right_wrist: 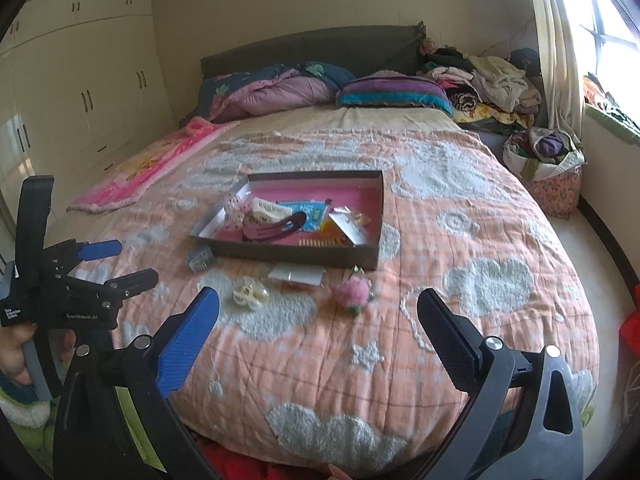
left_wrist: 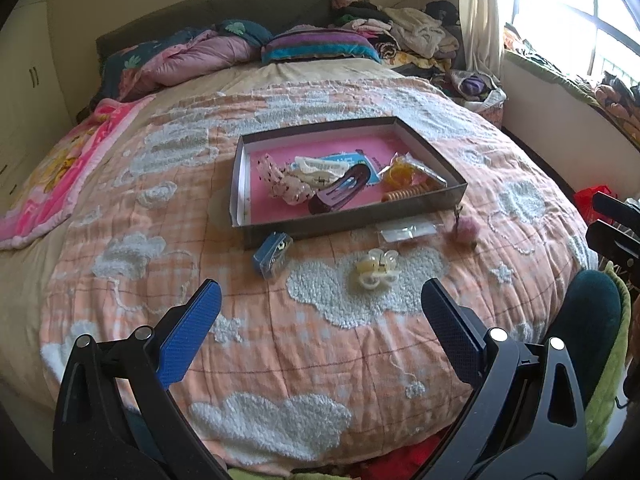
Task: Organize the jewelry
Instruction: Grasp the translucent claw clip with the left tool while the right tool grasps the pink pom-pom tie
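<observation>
Quilted bedcover [left_wrist: 280, 340] is soft beneath a shallow box [left_wrist: 352, 216]; just before it lie a light, brittle hair claw [left_wrist: 376, 270] and blue case [left_wrist: 272, 254]. Left gripper [left_wrist: 320, 316] and right gripper [right_wrist: 318, 320] gape empty; pinch the claw across its body.

Bedroom: wide bed [right_wrist: 460, 240] under peach cloud quilt, dark headboard [right_wrist: 312, 46], cream wardrobes [right_wrist: 80, 80] at left, bright curtained window [right_wrist: 600, 20] at right, clothes pile [right_wrist: 488, 76] beside.

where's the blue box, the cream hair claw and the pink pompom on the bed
blue box [left_wrist: 272, 255], left wrist view, lid top
cream hair claw [left_wrist: 377, 269], left wrist view, centre
pink pompom [right_wrist: 353, 293], right wrist view, fluffy middle
</observation>
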### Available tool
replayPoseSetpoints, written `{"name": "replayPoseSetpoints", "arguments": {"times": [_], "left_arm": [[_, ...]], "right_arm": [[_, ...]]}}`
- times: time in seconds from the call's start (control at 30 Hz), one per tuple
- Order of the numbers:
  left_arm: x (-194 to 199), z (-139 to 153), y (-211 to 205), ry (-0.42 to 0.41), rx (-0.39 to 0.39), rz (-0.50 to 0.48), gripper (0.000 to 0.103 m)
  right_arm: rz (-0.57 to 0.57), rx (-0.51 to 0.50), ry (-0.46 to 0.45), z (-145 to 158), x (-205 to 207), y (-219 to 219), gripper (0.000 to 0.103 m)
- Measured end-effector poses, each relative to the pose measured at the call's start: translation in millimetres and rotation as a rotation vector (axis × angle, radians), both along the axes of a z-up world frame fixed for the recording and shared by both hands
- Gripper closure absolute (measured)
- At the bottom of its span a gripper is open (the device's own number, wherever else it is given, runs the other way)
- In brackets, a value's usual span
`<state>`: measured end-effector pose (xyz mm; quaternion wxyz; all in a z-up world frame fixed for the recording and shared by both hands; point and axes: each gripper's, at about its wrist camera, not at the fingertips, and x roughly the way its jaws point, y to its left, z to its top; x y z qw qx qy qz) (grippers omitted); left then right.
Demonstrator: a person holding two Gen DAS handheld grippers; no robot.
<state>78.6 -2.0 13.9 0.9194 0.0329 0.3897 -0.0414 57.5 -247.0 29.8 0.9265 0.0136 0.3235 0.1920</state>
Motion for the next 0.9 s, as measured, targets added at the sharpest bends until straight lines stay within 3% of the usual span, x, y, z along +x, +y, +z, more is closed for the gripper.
{"name": "replayPoseSetpoints", "arguments": {"times": [0.47,0.9], "left_arm": [[9,-31,-14,0.078,0.004,-0.028,0.009],[37,-64,-24,0.152,-0.015,-0.048,0.010]], "right_arm": [[-0.003,-0.033,0.059,-28,13,-2,0.004],[-0.007,-0.073,0.170,-68,63,-2,0.005]]}}
